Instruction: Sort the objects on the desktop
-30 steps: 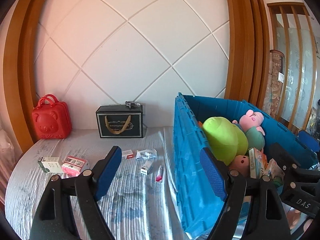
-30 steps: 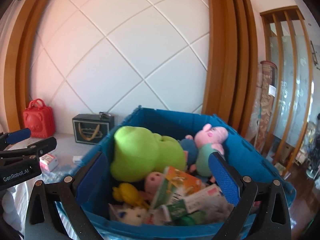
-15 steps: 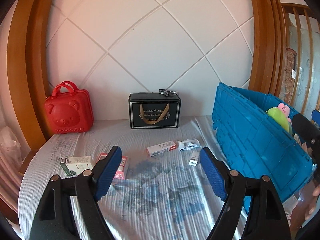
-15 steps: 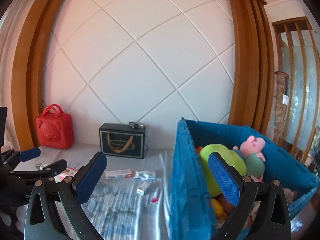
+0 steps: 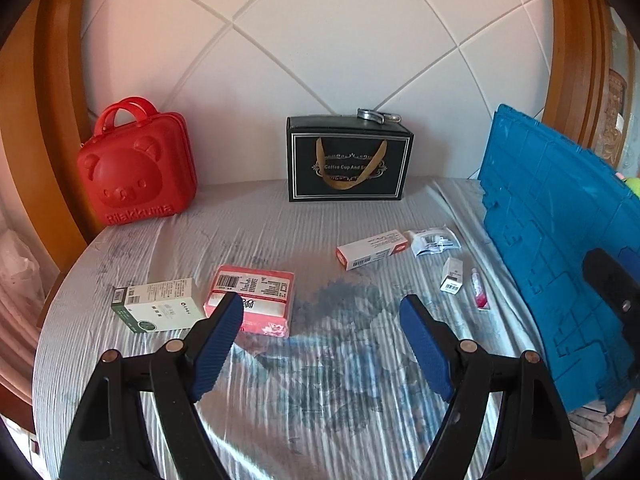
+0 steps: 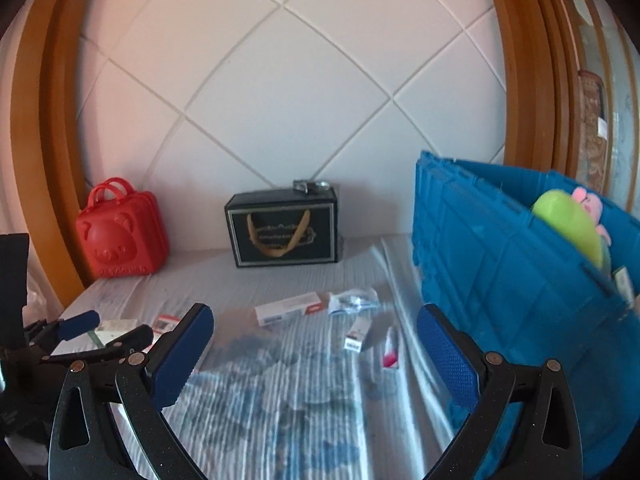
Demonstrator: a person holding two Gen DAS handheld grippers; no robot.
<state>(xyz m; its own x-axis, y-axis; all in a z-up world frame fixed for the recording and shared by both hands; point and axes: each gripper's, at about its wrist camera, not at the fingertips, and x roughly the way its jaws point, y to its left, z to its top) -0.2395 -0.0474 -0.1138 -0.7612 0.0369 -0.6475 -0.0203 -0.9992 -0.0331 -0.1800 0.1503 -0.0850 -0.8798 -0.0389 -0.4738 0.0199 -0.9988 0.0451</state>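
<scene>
Left wrist view: left gripper (image 5: 322,314), jaws wide, empty, has swung from blue crate (image 5: 560,240) to table; pink packet (image 5: 252,300) nearest. Right gripper (image 6: 316,344), likewise agape, follows. Judgement: next pick beginning.

- A white padded wall (image 5: 320,40) fills the back, crossed by diagonal seams that cut it into large diamonds.
- A curved wooden frame (image 5: 52,128) in warm orange-brown bounds the wall on the left, and a matching wooden band (image 6: 520,80) rises on the right.
- The counter (image 5: 320,380) is round-edged and covered with a pale ribbed cloth printed with faded blue patches.
- Beyond the right band stands a wooden slatted screen (image 6: 600,40) with pale patterned glass.
- Soft light falls across the wall, pinker toward the left.
</scene>
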